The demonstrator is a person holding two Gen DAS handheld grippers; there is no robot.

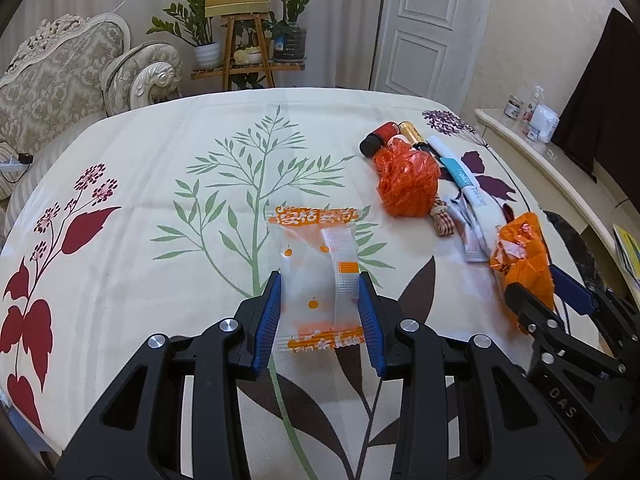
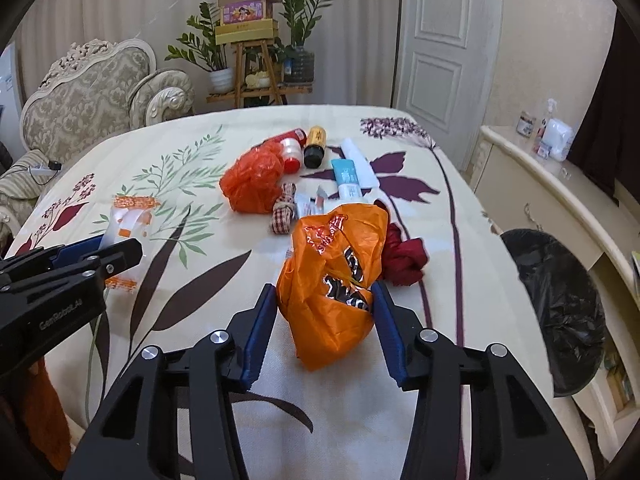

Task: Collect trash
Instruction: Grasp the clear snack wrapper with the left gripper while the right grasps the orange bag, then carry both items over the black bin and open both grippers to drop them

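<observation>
A clear plastic wrapper with orange print point(image 1: 320, 276) lies flat on the floral tablecloth, between the blue pads of my left gripper point(image 1: 320, 292), which is open around it. It also shows in the right wrist view point(image 2: 128, 220). An orange plastic bag point(image 2: 336, 280) sits between the pads of my right gripper point(image 2: 325, 300), which is open, pads close to its sides. The bag also shows in the left wrist view point(image 1: 520, 256). A bin lined with a black bag point(image 2: 560, 300) stands right of the table.
A crumpled red-orange bag point(image 2: 252, 184), small bottles point(image 2: 314, 148), a blue-white tube point(image 2: 348, 180), a checked ribbon point(image 2: 284, 208), sachets and a dark red cloth point(image 2: 404, 256) lie mid-table. A sofa stands to the left, a plant stand behind, a cabinet to the right.
</observation>
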